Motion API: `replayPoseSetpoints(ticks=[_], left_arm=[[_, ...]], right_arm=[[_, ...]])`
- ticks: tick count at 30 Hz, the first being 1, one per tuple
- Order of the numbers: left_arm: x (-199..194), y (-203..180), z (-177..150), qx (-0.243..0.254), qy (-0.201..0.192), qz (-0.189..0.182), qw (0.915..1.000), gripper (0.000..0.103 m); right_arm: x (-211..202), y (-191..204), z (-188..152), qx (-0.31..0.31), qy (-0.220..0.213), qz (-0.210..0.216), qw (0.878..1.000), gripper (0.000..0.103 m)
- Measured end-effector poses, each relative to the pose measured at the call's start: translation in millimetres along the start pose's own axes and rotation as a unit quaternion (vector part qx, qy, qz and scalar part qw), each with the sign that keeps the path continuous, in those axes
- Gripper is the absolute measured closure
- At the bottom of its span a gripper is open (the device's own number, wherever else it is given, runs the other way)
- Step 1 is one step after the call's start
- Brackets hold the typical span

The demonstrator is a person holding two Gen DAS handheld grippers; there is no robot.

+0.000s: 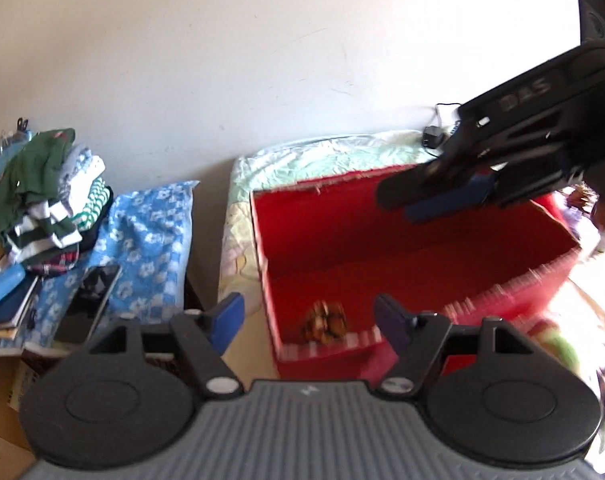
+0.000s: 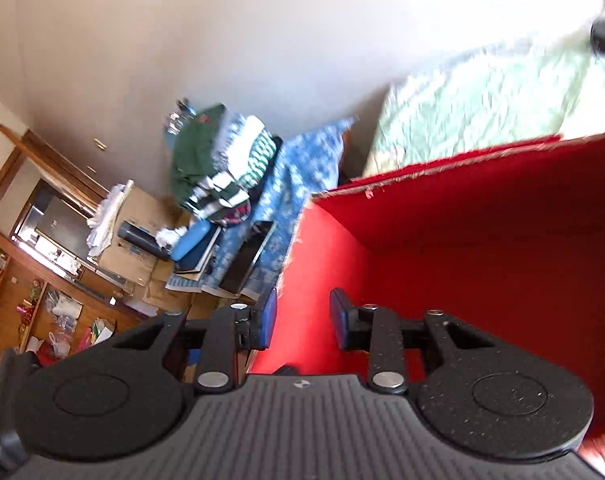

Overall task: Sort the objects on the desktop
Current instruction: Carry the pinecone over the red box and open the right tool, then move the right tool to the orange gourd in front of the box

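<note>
A red open box (image 1: 382, 240) sits on a bed with pale green bedding (image 1: 322, 156). A small brown object (image 1: 326, 322) lies in the box's near left corner. My left gripper (image 1: 308, 320) is open and empty, just in front of the box's near wall. My right gripper (image 1: 406, 200) reaches over the box from the right in the left wrist view. In the right wrist view the right gripper (image 2: 302, 320) is open and empty above the box's red inside (image 2: 482, 260), near its left wall.
A pile of folded clothes (image 1: 50, 196) lies on a blue flowered cloth (image 1: 142, 240) left of the bed, with a black tablet (image 1: 90, 300), a blue case (image 1: 2, 290) and books. A black charger (image 1: 432, 136) lies on the bed's far edge. A wooden cabinet (image 2: 22, 260) stands further left.
</note>
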State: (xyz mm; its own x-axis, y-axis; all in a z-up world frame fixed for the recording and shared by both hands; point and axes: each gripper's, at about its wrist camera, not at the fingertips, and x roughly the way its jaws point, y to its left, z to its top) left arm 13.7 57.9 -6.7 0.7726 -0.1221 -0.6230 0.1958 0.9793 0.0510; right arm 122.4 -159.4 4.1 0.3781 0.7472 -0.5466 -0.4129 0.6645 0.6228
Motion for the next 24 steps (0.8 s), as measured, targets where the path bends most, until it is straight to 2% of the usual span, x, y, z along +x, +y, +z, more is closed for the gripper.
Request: replayPoseSetpoints(ticks=[2,5,7,8,14,19,21,24], left_arm=[[-2.5,6.1,-17.6,-0.006,0.006,-0.015,0.9998,0.028],[2.3,5.1,-44.9,-0.01,0.038,-0.034,0.9987,0.029],[2.3,-4.5,-60.4,-0.018,0.067,-0.049,0.9964,0.033],[4.7,-7.7,-66.8,-0.019,0.078,-0.056,0.9952,0.037],[4.8,-30.2,-86.2,0.011,0.097,-0.069,0.9929,0.036],[11.8,-32.6,-96.6,0.012,0.113,-0.077,0.9906,0.036],[13.0,-32.9,-100.3,0.011,0.115,-0.08,0.9901,0.036],[16.2,-32.3,-103.0,0.004,0.119,-0.085,0.9892,0.036]], right_arm=[[-14.4,5.6,-15.8,-0.015,-0.004,-0.01,1.0,0.069],[-23.5,10.8,-40.0,-0.023,0.001,-0.022,0.999,0.07],[-25.7,12.7,-55.1,-0.024,0.008,-0.029,0.999,0.07],[-24.7,13.8,-62.0,-0.025,0.013,-0.035,0.999,0.07],[4.0,17.0,-91.3,0.002,0.059,-0.044,0.997,0.07],[33.1,15.6,-110.8,0.018,0.104,-0.11,0.988,0.07],[35.8,14.5,-115.4,0.018,0.111,-0.131,0.985,0.081],[30.0,22.8,-116.9,-0.006,0.103,-0.172,0.98,0.082]])
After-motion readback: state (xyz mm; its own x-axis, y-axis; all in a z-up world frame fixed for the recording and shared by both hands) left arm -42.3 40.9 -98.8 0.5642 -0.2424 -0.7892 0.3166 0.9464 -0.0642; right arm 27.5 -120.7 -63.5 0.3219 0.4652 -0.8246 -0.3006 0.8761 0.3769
